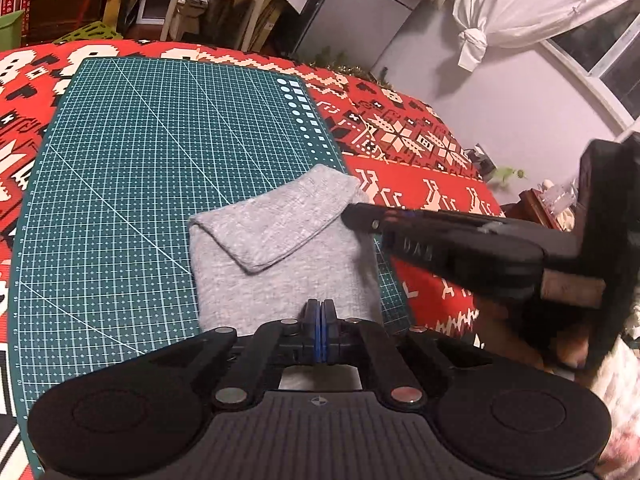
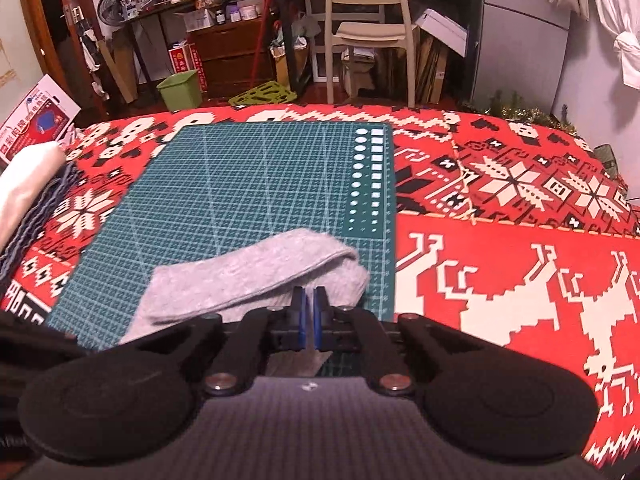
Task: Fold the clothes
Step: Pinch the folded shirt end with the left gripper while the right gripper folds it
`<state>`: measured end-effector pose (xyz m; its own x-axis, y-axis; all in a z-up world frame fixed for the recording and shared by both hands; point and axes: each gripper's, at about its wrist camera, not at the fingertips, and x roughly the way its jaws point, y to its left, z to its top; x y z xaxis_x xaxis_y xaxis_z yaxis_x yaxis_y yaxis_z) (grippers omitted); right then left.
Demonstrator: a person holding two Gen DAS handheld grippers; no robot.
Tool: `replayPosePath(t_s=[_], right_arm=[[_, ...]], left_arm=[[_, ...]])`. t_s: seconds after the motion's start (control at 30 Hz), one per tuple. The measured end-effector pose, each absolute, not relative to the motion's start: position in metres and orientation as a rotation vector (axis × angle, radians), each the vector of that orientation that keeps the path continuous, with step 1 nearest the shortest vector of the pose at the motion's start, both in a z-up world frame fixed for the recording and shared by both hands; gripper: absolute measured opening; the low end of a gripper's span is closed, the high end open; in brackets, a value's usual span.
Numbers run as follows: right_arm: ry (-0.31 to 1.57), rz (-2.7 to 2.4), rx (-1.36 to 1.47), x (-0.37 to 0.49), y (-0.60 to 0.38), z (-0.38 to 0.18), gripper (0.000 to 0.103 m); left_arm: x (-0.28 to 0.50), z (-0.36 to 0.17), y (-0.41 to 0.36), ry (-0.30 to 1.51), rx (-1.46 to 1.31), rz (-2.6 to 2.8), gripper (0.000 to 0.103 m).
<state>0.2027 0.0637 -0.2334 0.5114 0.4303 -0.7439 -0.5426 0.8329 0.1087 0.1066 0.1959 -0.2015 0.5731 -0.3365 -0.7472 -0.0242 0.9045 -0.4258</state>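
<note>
A small grey knit garment (image 1: 280, 248) (image 2: 248, 280) lies partly folded on the green cutting mat (image 1: 140, 160) (image 2: 240, 184), with one flap turned over its top. My left gripper (image 1: 319, 306) is shut at the garment's near edge, its blue pads pressed together with cloth running under them. My right gripper (image 2: 308, 296) is shut on the garment's right edge, a sliver of grey showing between its pads. From the left wrist view the right gripper (image 1: 348, 216) reaches in from the right, its tip at the cloth's right side.
The mat lies on a red patterned blanket (image 2: 500, 260) (image 1: 420, 184). A pile of folded fabric (image 2: 24, 184) sits at the blanket's left edge. Beyond the far edge stand a cream chair (image 2: 368, 28), a green bin (image 2: 180, 88) and a cluttered desk.
</note>
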Motion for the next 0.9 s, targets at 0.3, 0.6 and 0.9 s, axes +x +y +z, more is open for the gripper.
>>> replayPosePath(t_s=[0.3, 0.6, 0.9], right_arm=[[0.849, 0.536, -0.061, 0.219, 0.046, -0.225, 0.005], [0.880, 0.657, -0.084, 0.167, 0.054, -0.217, 0.006], [0.875, 0.615, -0.105, 0.162, 0.047, -0.218, 0.006]], left_arm=[[0.100, -0.192, 0.202, 0.932, -0.416, -0.174, 0.003], [0.094, -0.200, 0.201, 0.936, -0.409, -0.181, 0.003], [0.078, -0.184, 0.206, 0.909, -0.416, -0.180, 0.003]])
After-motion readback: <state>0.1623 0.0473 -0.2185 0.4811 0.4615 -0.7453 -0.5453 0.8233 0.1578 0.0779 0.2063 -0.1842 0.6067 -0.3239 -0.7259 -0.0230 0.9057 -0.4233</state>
